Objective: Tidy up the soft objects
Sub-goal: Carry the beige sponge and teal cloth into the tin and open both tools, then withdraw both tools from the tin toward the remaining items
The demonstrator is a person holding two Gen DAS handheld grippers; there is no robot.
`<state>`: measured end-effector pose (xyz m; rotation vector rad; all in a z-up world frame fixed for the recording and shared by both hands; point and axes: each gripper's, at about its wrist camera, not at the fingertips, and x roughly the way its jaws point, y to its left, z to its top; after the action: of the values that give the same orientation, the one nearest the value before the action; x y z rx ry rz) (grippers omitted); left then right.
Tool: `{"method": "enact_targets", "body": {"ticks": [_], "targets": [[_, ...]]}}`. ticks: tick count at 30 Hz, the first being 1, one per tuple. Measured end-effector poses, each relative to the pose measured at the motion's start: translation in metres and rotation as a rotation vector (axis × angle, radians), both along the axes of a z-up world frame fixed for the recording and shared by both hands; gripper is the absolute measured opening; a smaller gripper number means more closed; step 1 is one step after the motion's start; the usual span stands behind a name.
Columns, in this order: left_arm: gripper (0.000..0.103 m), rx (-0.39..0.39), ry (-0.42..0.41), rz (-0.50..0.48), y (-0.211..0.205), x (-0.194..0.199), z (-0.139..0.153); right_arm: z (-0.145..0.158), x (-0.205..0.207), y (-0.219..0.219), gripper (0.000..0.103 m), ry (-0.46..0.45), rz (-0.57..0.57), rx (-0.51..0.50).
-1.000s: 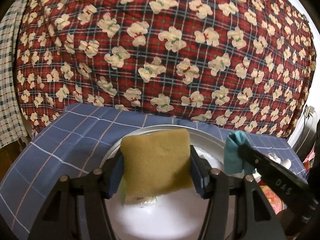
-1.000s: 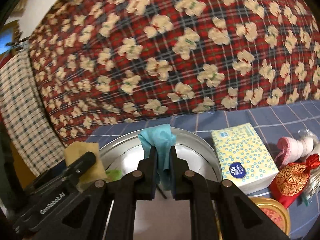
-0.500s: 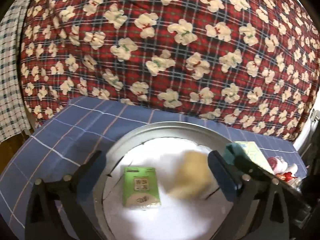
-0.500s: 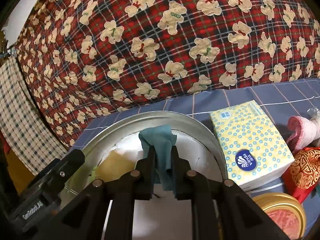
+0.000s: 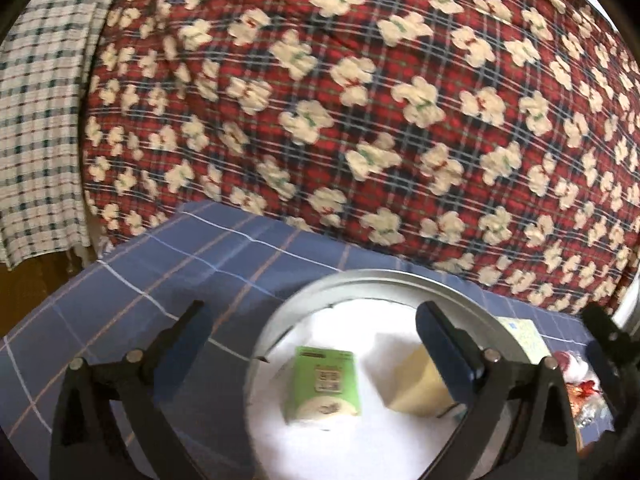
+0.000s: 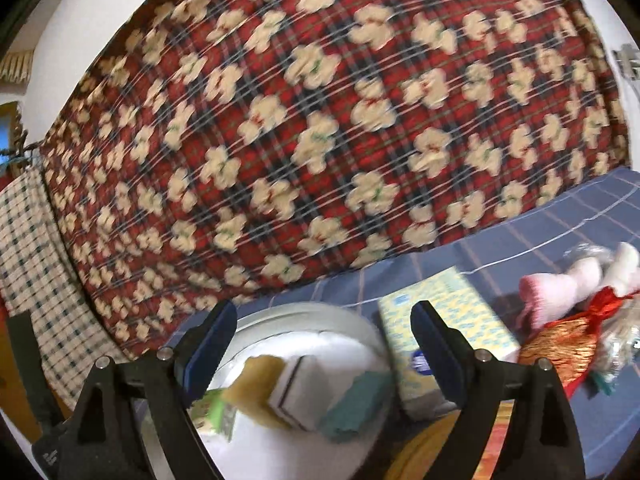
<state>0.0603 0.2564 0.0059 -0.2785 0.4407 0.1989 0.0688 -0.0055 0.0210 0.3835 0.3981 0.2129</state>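
Observation:
A round metal tin (image 5: 288, 308) with a white lining sits on the blue checked cloth. Inside lie a green tissue pack (image 5: 324, 384), a yellow sponge (image 5: 416, 384) and, in the right wrist view, a teal cloth (image 6: 356, 404) beside the sponge (image 6: 260, 384). My left gripper (image 5: 312, 320) is open and empty above the tin's left part. My right gripper (image 6: 324, 320) is open and empty above the tin (image 6: 320, 312).
A yellow dotted tissue pack (image 6: 448, 320), a pink-and-white soft toy (image 6: 576, 280) and a red-gold pouch (image 6: 556, 348) lie right of the tin. A red plaid bear-print quilt (image 5: 360, 120) rises behind. A checked cloth (image 5: 36, 120) hangs at the left.
My left gripper opened and let the yellow sponge fall into the tin. My right gripper opened and let go of the teal cloth, which now lies in the tin. Both grippers pulled back.

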Motion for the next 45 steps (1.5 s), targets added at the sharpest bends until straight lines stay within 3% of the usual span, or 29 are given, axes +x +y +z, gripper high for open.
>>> {"method": "enact_targets", "body": {"ticks": [4, 9, 15, 19, 34, 45], "targets": [[0.103, 0.000, -0.034, 0.004, -0.001, -0.006, 0.001, 0.003, -0.009, -0.019, 0.090, -0.025, -0.093, 0.012], [0.103, 0.086, -0.095, -0.008, -0.019, -0.016, 0.007, 0.007, -0.020, -0.041, 0.090, -0.062, -0.197, -0.018], [0.103, 0.178, -0.162, -0.069, -0.046, -0.026, 0.010, 0.001, -0.017, -0.037, 0.090, -0.023, -0.175, -0.094], [0.103, 0.198, -0.181, -0.089, -0.055, -0.029, 0.010, -0.001, -0.017, -0.025, 0.090, -0.025, -0.147, -0.150], [0.103, 0.248, -0.122, -0.180, -0.102, -0.036, -0.004, -0.008, -0.032, -0.049, 0.090, 0.006, -0.131, -0.259], [0.103, 0.263, -0.119, -0.282, -0.146, -0.050, -0.006, -0.014, -0.045, -0.103, 0.090, 0.072, -0.212, -0.202]]}}
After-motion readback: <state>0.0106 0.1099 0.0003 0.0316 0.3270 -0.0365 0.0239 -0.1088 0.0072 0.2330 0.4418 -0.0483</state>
